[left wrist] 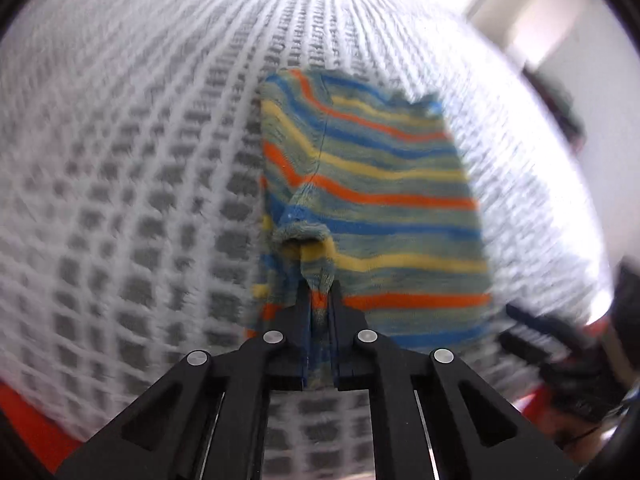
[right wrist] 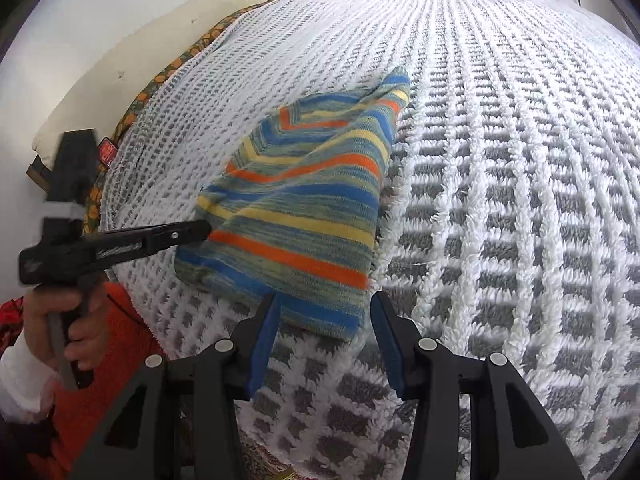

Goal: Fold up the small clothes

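A small knitted garment striped in blue, orange, yellow and grey-green lay on a fluffy white-and-grey checked blanket spread over a bed. In the left wrist view the left tongs were clenched on a bunched fold at the garment's near edge, the striped cloth squeezed between the two black fingers and running back between them. The rest of the garment stretched away from the tongs, flat on the blanket, with a rolled cuff just beyond the fingertips. That view was blurred.

In the right wrist view the right tongs stood released, their blue-padded fingers apart on either side of the garment's near corner, the pads not pressing on the cloth. The garment there looked partly folded, its far end tapering to a point, its left edge lifted. The left tongs reached in from the left to that edge, gripped by a hand with a white cuff beside an orange-red fabric. A patterned cloth edge showed at the blanket's far left border.
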### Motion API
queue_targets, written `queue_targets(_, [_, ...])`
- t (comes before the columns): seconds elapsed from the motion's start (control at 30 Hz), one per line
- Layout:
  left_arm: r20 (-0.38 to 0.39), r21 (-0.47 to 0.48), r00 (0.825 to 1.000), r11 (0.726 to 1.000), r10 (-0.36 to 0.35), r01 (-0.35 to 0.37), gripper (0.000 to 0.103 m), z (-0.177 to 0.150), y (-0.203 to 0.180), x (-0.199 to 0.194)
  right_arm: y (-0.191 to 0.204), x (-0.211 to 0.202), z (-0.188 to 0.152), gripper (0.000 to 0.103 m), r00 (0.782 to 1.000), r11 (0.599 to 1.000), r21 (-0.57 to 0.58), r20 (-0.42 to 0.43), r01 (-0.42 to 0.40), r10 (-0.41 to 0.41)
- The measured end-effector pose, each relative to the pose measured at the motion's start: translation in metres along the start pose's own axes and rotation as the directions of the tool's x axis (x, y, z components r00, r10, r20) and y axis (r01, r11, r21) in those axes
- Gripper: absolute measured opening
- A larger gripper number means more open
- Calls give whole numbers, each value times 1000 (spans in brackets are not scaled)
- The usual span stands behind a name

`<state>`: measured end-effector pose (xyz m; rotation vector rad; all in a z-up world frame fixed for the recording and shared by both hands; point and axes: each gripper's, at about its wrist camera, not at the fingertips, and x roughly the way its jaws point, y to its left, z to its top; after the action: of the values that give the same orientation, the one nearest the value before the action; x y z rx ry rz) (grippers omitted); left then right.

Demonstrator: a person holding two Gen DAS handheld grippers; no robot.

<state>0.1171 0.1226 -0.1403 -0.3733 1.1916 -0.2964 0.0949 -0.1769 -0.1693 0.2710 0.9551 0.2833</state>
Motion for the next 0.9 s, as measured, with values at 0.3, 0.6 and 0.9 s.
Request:
queue_targets(0.3, [-21,-470,939,832,-343,294,8,-22,99,24,0,10,-5,47,999,1000,3,-45,-22,22])
queue_targets(0.6, [56,-247,997,967,-56,68,51,4,68,-45,22,-16,23,47,996,996,-84,81,-17,24])
queue_targets(0.9, [-5,24,999,999,-47,47,51,53,-4,6,25,56,65,48,994,992,-85,-64,-90,85])
